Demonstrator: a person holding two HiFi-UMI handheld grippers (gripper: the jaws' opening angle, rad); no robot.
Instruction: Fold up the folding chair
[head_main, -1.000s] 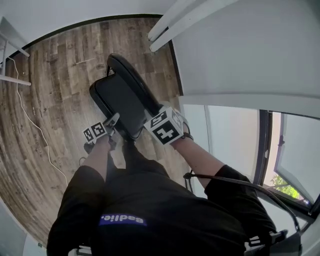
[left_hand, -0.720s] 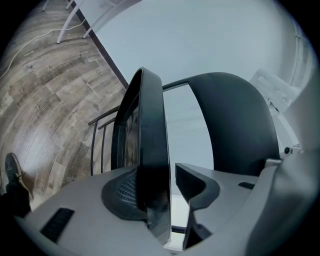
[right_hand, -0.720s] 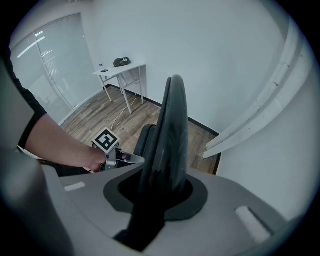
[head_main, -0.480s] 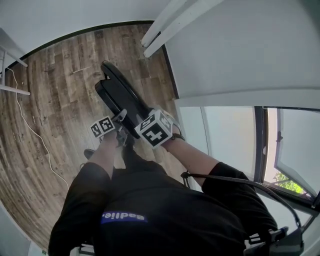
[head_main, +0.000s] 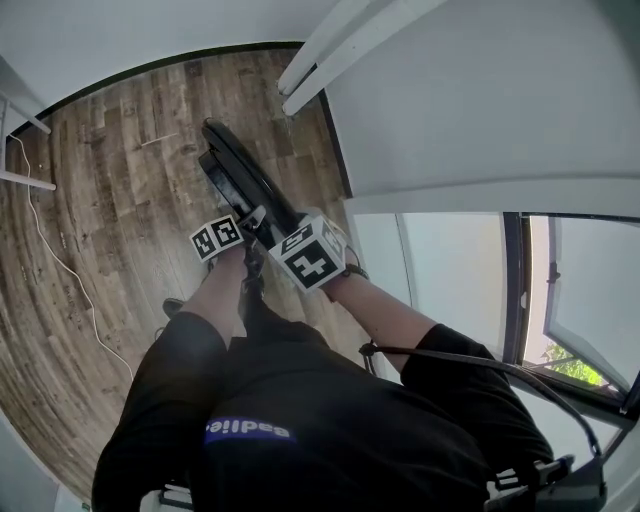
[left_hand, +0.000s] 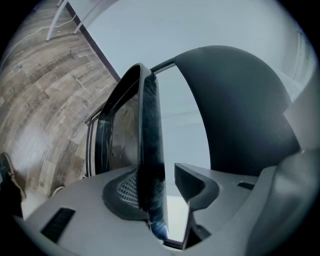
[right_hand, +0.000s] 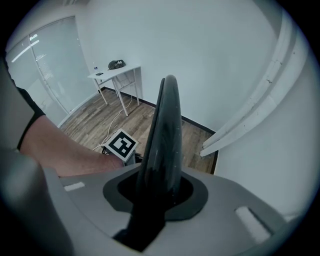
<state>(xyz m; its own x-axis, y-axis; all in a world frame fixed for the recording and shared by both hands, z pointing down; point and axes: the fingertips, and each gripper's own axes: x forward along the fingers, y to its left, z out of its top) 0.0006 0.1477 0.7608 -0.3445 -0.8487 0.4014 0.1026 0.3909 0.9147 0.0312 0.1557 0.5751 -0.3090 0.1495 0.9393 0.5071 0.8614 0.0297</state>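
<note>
The black folding chair (head_main: 238, 172) stands on the wood floor, its seat swung up close to the backrest. In the left gripper view the seat's edge (left_hand: 150, 130) runs between the jaws of my left gripper (left_hand: 160, 187). It lies against the left pad, and a gap shows at the right pad (left_hand: 192, 181). The backrest (left_hand: 240, 105) looms just right of it. My right gripper (right_hand: 157, 192) points steeply down over the top of the backrest (right_hand: 165, 125); its pads sit on both sides of it while the jaws are opening. In the head view both grippers (head_main: 248, 222) (head_main: 290, 232) meet at the chair's near end.
A white cable (head_main: 60, 260) trails over the floor at the left, near white table legs (head_main: 20, 120). A white table (right_hand: 115, 72) stands by the far wall. White slanted beams (right_hand: 250, 115) and a wall rise close on the right. The person's legs (head_main: 240, 400) are just behind the chair.
My left gripper has moved up and towards the backrest with the seat, and the seat has swung closer to the backrest. My right gripper has stayed on the backrest.
</note>
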